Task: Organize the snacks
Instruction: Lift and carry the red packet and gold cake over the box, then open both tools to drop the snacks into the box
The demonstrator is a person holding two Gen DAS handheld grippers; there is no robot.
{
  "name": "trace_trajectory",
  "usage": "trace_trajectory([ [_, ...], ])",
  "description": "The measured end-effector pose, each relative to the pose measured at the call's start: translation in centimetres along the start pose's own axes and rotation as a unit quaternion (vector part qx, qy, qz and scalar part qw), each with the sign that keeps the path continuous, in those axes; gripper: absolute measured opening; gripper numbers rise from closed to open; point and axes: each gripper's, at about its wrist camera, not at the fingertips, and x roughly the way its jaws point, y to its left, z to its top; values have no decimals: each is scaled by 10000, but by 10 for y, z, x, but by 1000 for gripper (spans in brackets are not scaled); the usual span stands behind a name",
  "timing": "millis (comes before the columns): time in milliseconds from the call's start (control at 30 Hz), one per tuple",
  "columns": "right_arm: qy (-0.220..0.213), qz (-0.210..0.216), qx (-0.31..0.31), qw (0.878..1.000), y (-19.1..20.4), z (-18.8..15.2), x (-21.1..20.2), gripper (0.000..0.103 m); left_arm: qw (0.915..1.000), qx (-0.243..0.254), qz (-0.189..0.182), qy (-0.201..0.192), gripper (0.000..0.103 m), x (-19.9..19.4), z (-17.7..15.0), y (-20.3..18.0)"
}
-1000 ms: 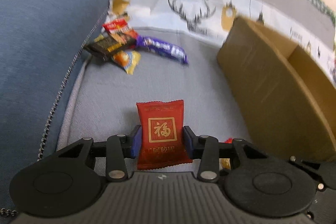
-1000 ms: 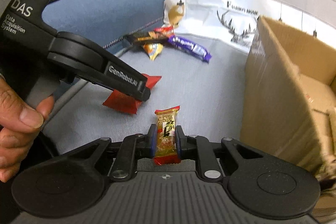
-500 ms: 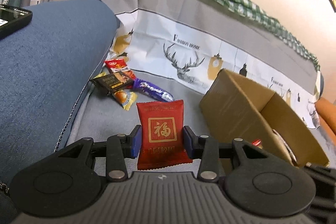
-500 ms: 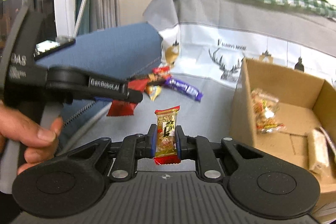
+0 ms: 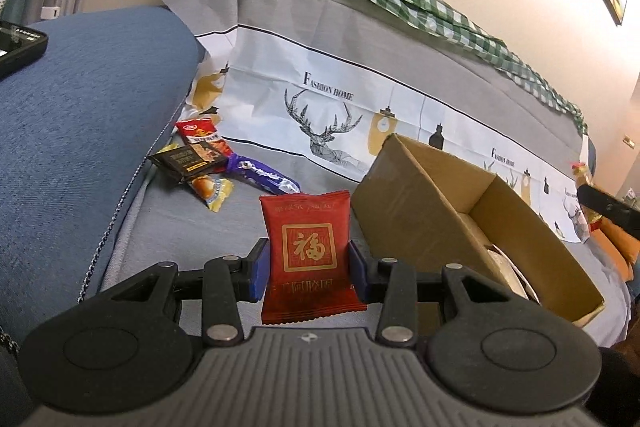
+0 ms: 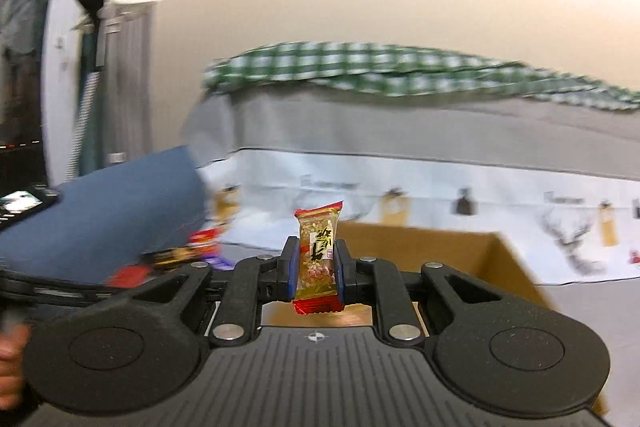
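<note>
Snacks clamped; box rim adjacent.

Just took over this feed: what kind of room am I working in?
Likely a home living room: a sofa with a blue cushion, a printed cover over its backrest, and a cardboard box on the seat.

Snack pile lies left of box.

The right gripper pinched a small gold-and-red snack bar upright between its blue pads; a cardboard box sat right behind; a blurry snack pile lay by the blue cushion.
</note>
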Motion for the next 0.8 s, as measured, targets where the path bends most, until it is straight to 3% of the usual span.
trace_trajectory([
  [100,-8,-351,194,9992,-31,-14,1,18,10000,-16,7,-2,45,-2,-3,-6],
  [233,-53,-499,762,9958,-55,-23,3,18,10000,69,-43,30,45,-2,-7,-22],
  [600,-70,-258,755,9968,-60,-31,18,18,9975,538,-452,-54,46,7,-31,-83],
  [800,-129,-204,762,9968,-64,-32,17,18,9974,468,-516,-198,46,2,-25,-102],
])
